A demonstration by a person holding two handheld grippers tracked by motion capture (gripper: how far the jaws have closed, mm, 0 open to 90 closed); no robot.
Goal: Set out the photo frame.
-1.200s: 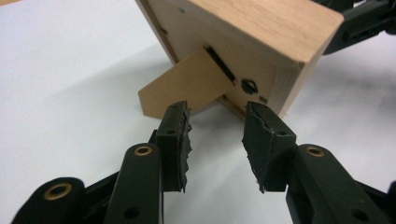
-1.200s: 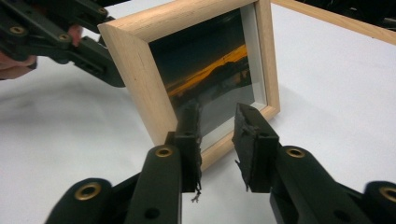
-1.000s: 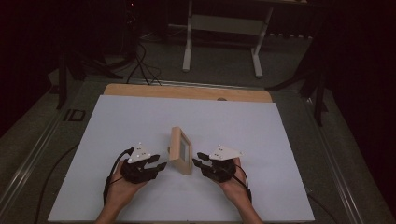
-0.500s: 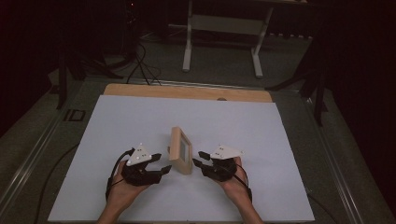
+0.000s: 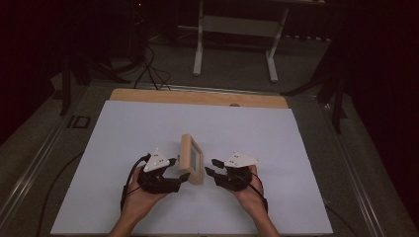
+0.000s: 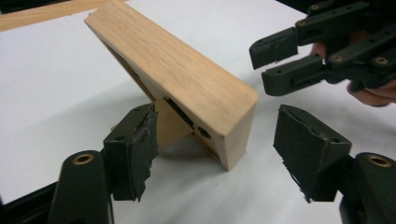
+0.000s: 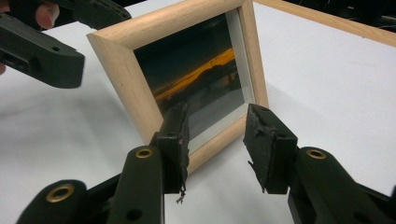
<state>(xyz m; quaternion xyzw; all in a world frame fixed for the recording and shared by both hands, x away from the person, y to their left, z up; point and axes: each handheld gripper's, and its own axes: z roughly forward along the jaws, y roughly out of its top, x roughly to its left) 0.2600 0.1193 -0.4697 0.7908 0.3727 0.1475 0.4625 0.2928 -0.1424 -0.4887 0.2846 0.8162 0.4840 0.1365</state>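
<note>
Dim room, white surface [image 5: 148, 128] with a wooden strip along its far edge. A small wooden frame [image 5: 190, 159] stands tilted on its back prop, around the middle and a bit toward the near edge, glass facing the right side. The left gripper [image 5: 180, 170] sits just beside the frame's back; its fingers [image 6: 133, 149] have just been opening and are spread, nothing pinched. The right gripper [image 5: 211, 168] is just off the front, fingers [image 7: 175, 140] spread too, opening a little, not touching the glass.
</note>
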